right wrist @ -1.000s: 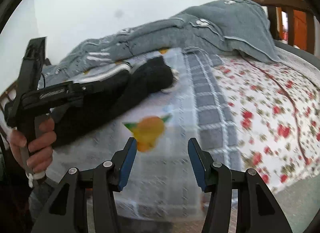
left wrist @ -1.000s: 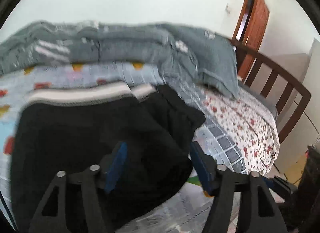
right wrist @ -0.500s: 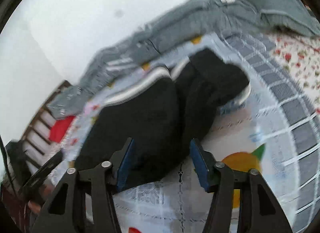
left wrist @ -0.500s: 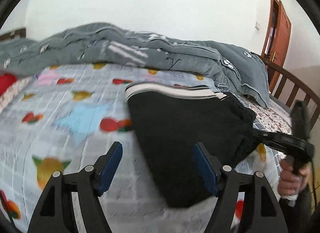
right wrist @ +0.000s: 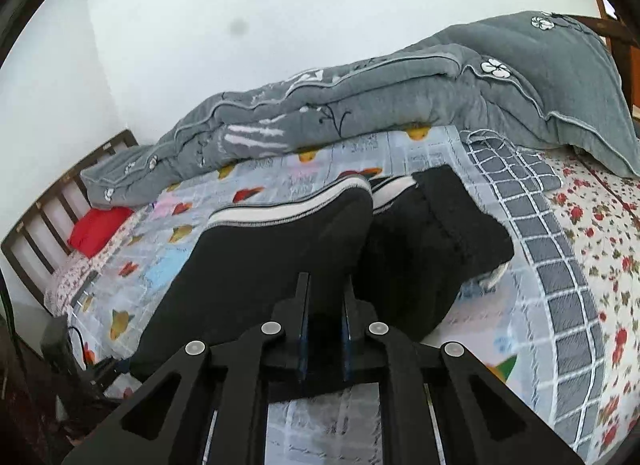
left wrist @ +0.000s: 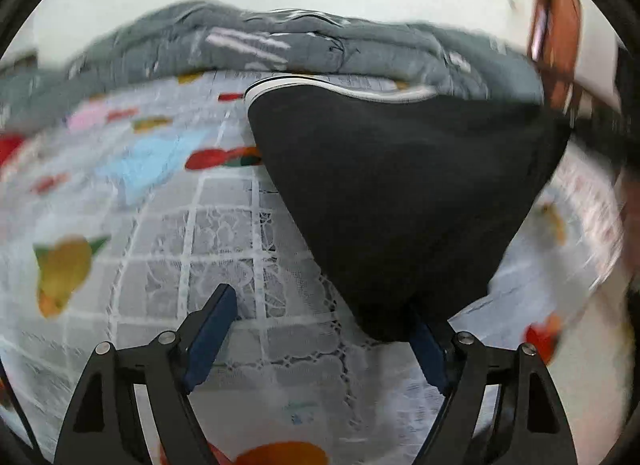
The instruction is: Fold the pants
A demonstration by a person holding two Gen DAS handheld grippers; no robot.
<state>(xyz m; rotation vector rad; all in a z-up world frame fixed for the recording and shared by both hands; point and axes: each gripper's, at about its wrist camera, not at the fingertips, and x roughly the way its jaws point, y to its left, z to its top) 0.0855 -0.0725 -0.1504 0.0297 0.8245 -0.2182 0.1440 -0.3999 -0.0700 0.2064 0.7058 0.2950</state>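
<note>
We see the pants lying on the bed, with the folded quilt behind them along the wall. A pillow lies far left by the bed rail. In front of us the right gripper meets the near edge of the pants, while the left gripper sits at their lower corner.

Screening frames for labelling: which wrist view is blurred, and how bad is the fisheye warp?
Left wrist: motion smear, worst at the right edge, on the grey quilt and the sheet's prints; black pants readable. Right wrist: mostly sharp, quilt stitching crisp; bed bows towards the dark corner vignette in both.
</note>
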